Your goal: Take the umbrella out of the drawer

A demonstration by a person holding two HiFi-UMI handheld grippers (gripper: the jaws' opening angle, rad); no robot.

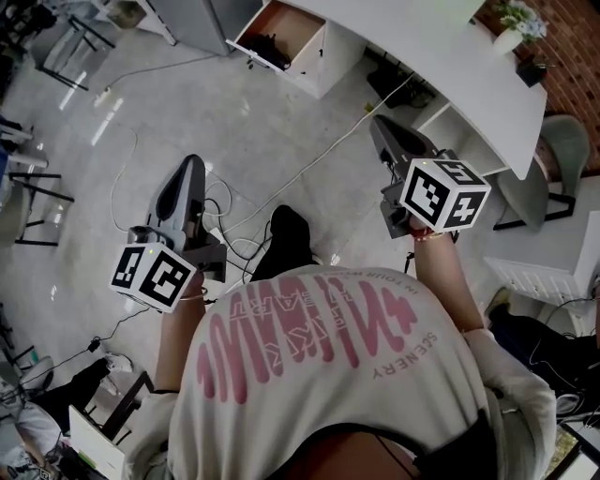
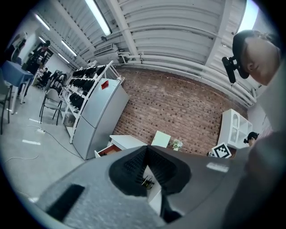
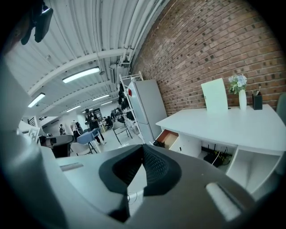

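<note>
Left gripper (image 2: 146, 148) closed, empty; right gripper (image 3: 142, 147) likewise.

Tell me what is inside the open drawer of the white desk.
A dark object lies in the open, brown-lined drawer, too small to identify. Anything beneath it, or farther back under the white desktop, is hidden.

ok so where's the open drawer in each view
Head view: top centre, the drawer at the left end of the white desk.
Left gripper view: low, left of centre, right of the grey fridge.
Right gripper view: just right of centre, under the white desk's near corner.
Shared landmark: the white desk.
</note>
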